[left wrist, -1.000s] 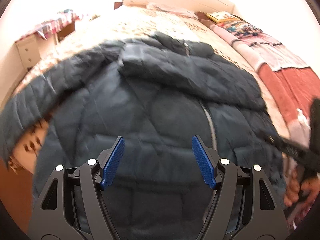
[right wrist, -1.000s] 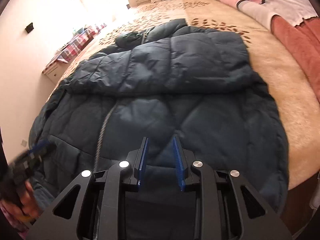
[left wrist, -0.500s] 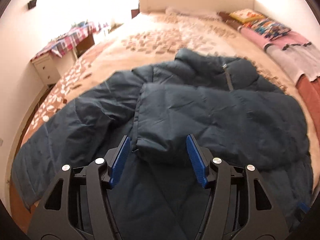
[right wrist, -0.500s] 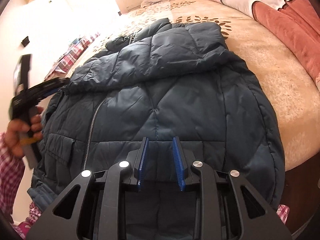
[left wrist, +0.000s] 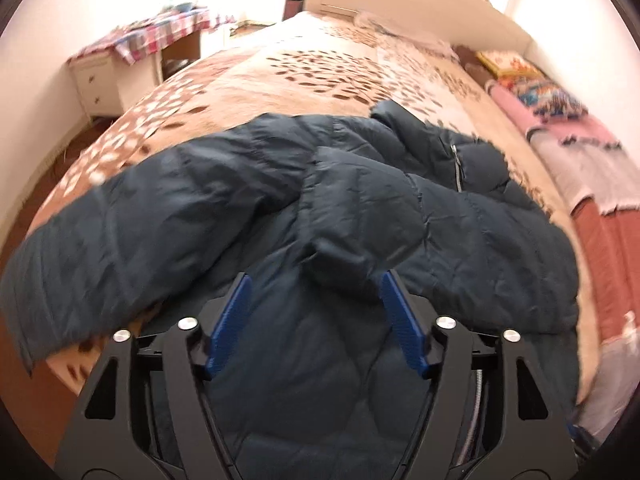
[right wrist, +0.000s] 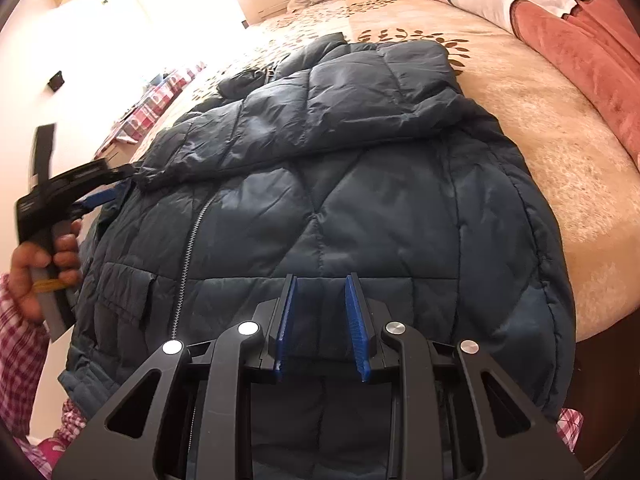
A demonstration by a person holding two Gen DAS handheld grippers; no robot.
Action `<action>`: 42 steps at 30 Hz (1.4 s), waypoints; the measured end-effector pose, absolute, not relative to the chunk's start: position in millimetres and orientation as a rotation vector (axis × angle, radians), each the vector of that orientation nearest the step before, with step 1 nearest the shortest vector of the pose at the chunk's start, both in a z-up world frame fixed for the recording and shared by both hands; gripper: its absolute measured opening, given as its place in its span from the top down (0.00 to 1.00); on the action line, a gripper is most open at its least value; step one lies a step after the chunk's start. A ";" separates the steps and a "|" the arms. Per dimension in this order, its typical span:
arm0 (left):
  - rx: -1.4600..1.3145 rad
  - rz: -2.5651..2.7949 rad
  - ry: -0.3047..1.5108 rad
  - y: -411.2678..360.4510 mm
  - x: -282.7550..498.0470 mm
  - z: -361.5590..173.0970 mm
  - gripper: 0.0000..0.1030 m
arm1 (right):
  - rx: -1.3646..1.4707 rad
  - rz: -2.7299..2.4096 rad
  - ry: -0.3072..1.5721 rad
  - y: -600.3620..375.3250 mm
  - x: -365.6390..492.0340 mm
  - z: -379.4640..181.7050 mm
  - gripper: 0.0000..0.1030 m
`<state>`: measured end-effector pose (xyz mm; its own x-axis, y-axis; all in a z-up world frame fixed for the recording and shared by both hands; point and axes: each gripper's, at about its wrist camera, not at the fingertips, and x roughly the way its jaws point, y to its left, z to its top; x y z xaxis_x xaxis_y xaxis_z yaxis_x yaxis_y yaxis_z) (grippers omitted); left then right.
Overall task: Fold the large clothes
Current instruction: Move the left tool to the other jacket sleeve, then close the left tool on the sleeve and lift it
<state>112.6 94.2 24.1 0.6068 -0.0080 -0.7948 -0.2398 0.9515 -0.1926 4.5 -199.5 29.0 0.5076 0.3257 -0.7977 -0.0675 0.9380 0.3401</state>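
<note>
A dark navy quilted puffer jacket (right wrist: 360,208) lies front up on the bed, zipper (right wrist: 192,240) toward the left. One sleeve (right wrist: 320,108) is folded across the chest. Its cuff (left wrist: 344,264) lies just ahead of my left gripper (left wrist: 315,280), between the fingertips; the jaws are opening and the pads do not press on it. The other sleeve (left wrist: 120,240) spreads left over the bed's edge. In the right wrist view a hand holds the left gripper (right wrist: 120,184) at that cuff. My right gripper (right wrist: 320,308) hovers over the hem, jaws narrowly apart, nothing pinched.
The bed (left wrist: 320,76) has a beige leaf-patterned cover. Folded pink and red blankets (right wrist: 580,52) lie along its right side. A white nightstand (left wrist: 100,84) under a checked cloth stands by the left wall. The bed's near left edge (left wrist: 68,368) drops to a brown floor.
The left gripper has travelled leftward across the jacket to the folded sleeve's cuff; its jaws narrowed, then widened again. The right gripper shifted slightly early on, then kept still with the same gap.
</note>
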 end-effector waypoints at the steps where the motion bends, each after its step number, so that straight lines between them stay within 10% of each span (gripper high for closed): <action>1: -0.327 0.141 0.910 103.4 102.9 24.9 0.32 | 0.278 0.245 1.014 -197.7 3.9 29.4 0.73; 32: -1.308 0.525 0.636 329.0 -41.8 -93.3 0.31 | 0.113 0.294 1.048 -151.3 1.3 29.0 0.73; 42: -1.266 0.623 0.602 343.1 -57.2 -97.0 0.86 | 0.108 0.292 1.060 -149.6 2.6 24.6 0.73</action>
